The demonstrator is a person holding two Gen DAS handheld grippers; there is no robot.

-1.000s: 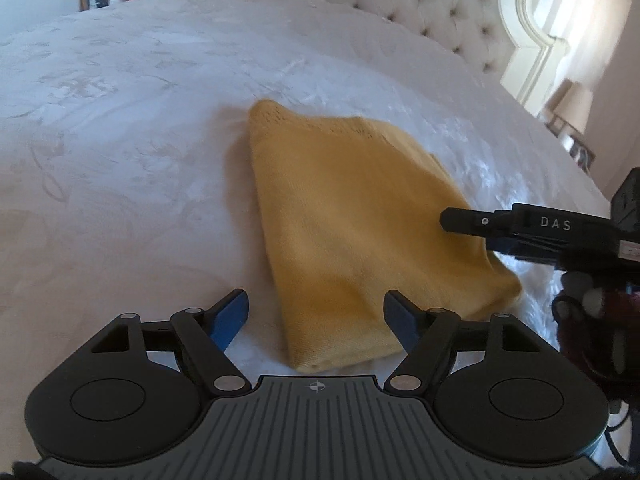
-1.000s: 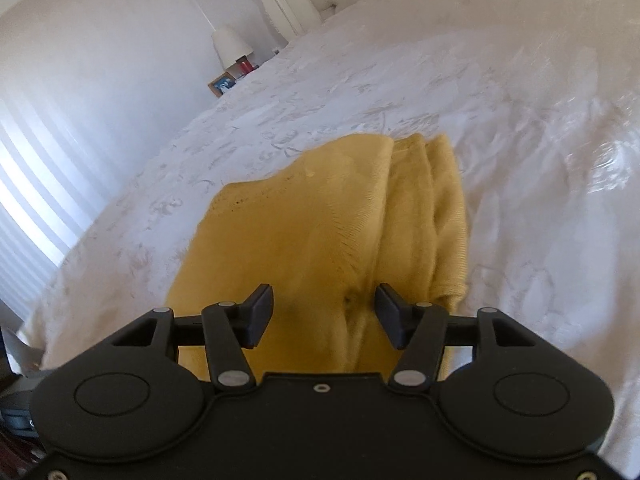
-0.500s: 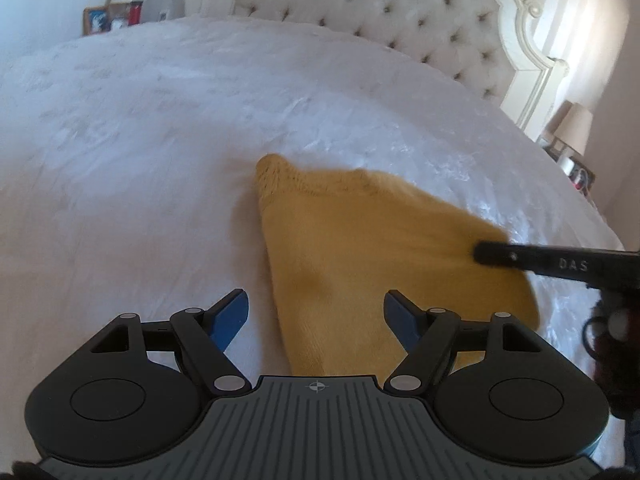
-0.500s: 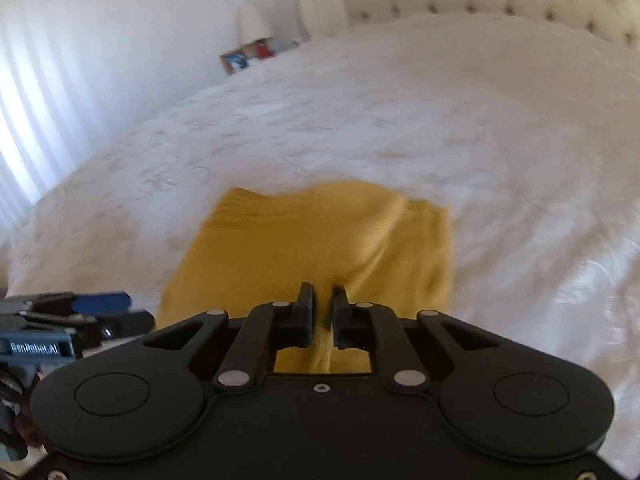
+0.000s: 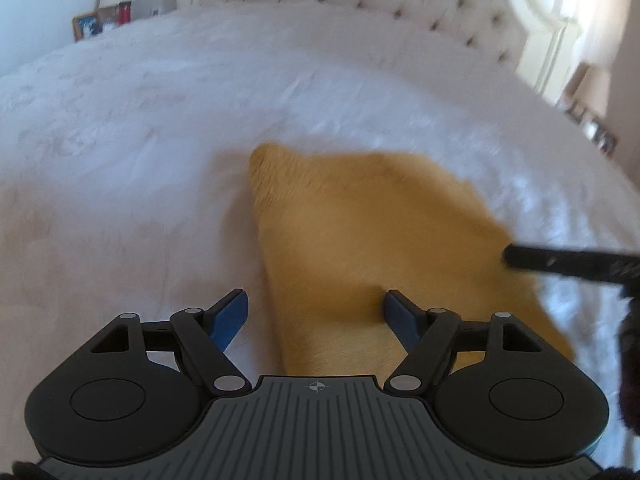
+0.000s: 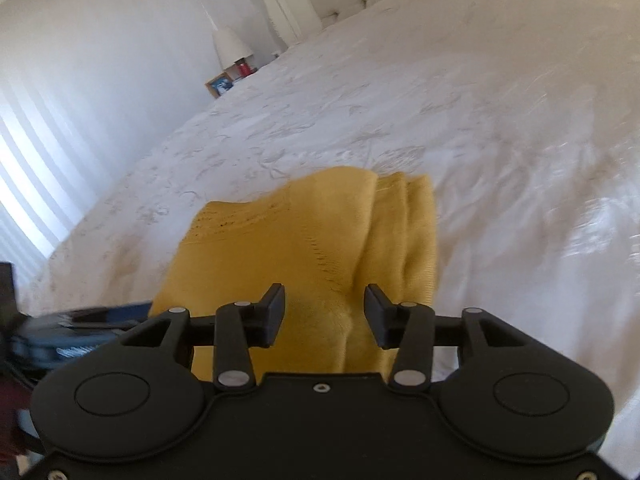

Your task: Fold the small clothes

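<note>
Yellow knitted garment [image 5: 372,248] lies folded on the white bedspread [image 5: 140,168], toward the near side of the bed, with a tufted headboard [image 5: 400,4] beyond it; from the right wrist view its stacked folded layers show along the right-hand edge [image 6: 412,232].

Leftmost, the left gripper [image 5: 316,312] hangs above the garment's near left edge; its blue-padded jaws stand wide apart and hold nothing, the left pad over bare bedspread, the right pad over the yellow knit, neither pressing on the cloth as far as I can tell.

Further right, the right gripper [image 6: 324,312] comes in low over the near end of the garment; its jaws are opening, with a raised ridge of the knit showing between them but nothing clamped; in the left wrist view one of its dark fingers [image 5: 560,260] reaches across the garment's right side.

My guess is that the fold is close to finished and this is a tidying or re-gripping step; to do it well, each gripper should take the whole stack of layers at an edge, not just the top ply, and both should move together so the bundle stays square; soft knit like this will likely sag and slide open if lifted from one side only.
</note>
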